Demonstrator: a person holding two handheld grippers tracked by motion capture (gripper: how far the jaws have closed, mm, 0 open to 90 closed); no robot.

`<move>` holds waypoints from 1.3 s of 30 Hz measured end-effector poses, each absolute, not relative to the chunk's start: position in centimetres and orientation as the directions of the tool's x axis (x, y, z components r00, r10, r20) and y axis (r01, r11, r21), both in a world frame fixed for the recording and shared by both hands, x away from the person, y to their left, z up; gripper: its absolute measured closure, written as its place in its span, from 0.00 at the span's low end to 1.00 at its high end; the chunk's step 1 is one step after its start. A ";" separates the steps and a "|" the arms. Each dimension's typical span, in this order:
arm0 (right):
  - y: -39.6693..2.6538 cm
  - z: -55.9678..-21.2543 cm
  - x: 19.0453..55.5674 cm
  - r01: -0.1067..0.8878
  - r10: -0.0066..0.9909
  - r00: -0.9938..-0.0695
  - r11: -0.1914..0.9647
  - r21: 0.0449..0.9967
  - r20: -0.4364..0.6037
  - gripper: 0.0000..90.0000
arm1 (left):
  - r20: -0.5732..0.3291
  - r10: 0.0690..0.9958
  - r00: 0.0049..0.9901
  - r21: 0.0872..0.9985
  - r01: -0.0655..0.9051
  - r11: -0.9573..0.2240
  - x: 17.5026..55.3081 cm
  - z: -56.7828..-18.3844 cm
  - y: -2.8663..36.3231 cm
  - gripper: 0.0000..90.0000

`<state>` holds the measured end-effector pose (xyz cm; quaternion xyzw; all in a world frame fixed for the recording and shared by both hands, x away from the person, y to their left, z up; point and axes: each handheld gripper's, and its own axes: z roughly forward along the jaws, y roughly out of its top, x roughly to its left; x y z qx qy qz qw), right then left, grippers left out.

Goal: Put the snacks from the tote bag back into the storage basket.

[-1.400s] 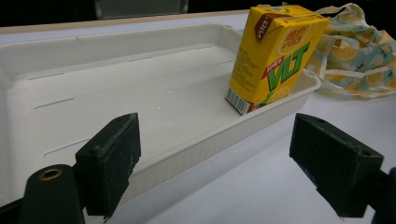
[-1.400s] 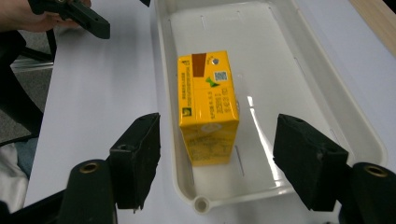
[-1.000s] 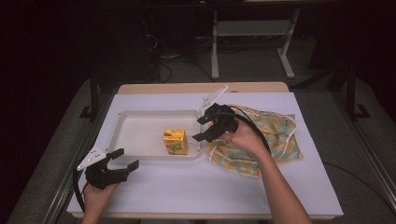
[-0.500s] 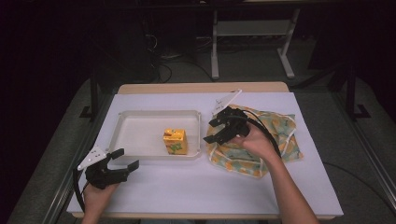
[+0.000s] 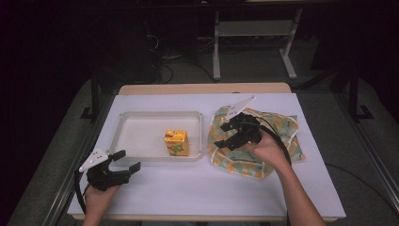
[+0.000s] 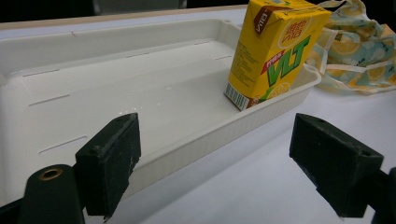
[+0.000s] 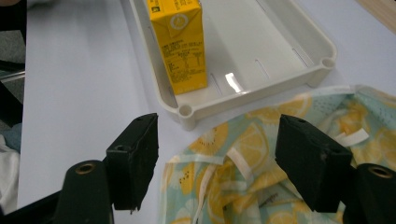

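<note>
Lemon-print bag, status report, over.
Right gripper open above lemon-print bag, nothing held. Left gripper open, idle. Juice carton upright in tray. Nothing in the way.

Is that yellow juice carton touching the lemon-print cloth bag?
Apart. In the high view the carton stands inside the tray, whose wall separates it from the bag.

White table, wooden edge at far side. Tray left of centre, yellow carton upright in its near right corner. Patterned cloth bag lying just right of tray, crumpled. Right gripper over bag's left part, jaws apart and just widened, nothing seen between them, pointing toward tray. Left gripper low at near left, just short of tray's near rim, jaws apart, empty. Dark floor and metal stand beyond table.
</note>
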<state>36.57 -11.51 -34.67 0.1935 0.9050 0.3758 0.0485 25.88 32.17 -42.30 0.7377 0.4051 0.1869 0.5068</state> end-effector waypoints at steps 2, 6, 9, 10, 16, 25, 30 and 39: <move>-12.2 -35.0 36.2 0.329 0.401 -0.914 0.635 0.699 0.066 0.33 | -0.140 0.784 0.605 0.898 0.410 -0.156 25.9 -42.3 32.1 0.18; -12.9 -35.1 35.8 0.340 0.416 -0.907 0.636 0.693 0.064 0.33 | -0.136 0.784 0.606 0.896 0.412 -0.163 25.9 -42.3 32.0 0.18; -13.5 -35.2 35.5 0.350 0.433 -0.899 0.622 0.700 0.065 0.32 | -0.136 0.784 0.606 0.898 0.409 -0.160 25.9 -42.3 32.0 0.18; -13.5 -35.2 35.5 0.350 0.433 -0.899 0.622 0.700 0.065 0.32 | -0.136 0.784 0.606 0.898 0.409 -0.160 25.9 -42.3 32.0 0.18; -15.2 -35.9 34.7 0.392 0.465 -0.880 0.587 0.709 0.102 0.32 | -0.128 0.780 0.612 0.899 0.404 -0.170 25.9 -42.3 32.1 0.18; -16.7 -36.8 33.8 0.404 0.483 -0.869 0.569 0.716 0.107 0.31 | -0.127 0.782 0.611 0.895 0.410 -0.175 25.8 -42.4 32.0 0.18; -17.5 -37.2 33.2 0.412 0.495 -0.862 0.557 0.721 0.111 0.31 | -0.126 0.783 0.609 0.895 0.411 -0.176 25.8 -42.4 31.8 0.18; -18.7 -37.8 32.4 0.417 0.506 -0.855 0.542 0.730 0.113 0.31 | -0.123 0.783 0.610 0.895 0.409 -0.178 25.8 -42.4 31.8 0.18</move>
